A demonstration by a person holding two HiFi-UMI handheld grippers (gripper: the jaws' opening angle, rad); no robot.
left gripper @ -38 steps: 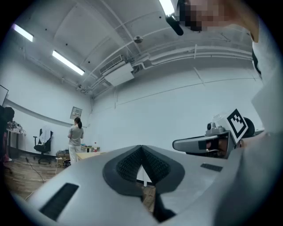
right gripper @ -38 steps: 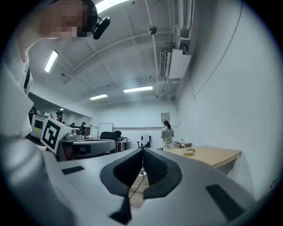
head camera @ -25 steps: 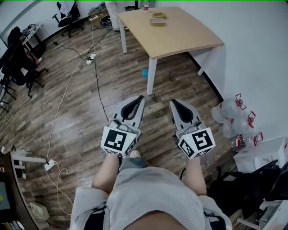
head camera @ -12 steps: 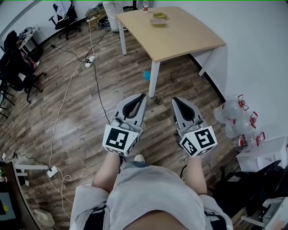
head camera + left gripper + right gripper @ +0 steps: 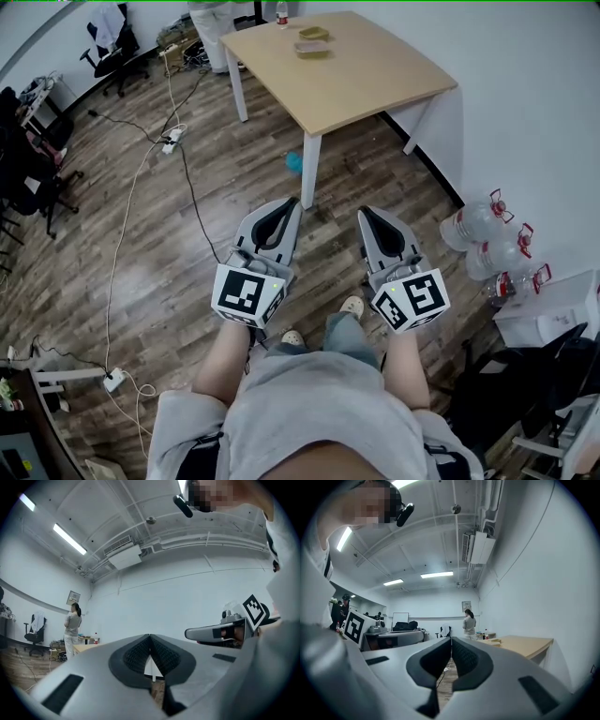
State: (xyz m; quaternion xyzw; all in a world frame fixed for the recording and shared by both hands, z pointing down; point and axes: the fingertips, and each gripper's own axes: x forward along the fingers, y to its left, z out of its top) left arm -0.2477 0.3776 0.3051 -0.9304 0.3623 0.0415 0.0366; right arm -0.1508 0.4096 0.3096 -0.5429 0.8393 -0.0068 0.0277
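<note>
Above the wooden floor point(image 5: 169, 262), before the person's lap, the left gripper point(image 5: 292, 202) and right gripper point(image 5: 365, 212) are held side by side. Their tips are pointed to 12 o'clock, and both are closed tight on nothing. At 12 o'clock stands the table point(image 5: 375, 75); the small things on it cannot be made out. Since half a second ago, a shoe point(image 5: 352, 307) has come into sight between the forearms.

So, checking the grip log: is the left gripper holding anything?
No, the left gripper has its jaw tips closed together with nothing between them.
</note>
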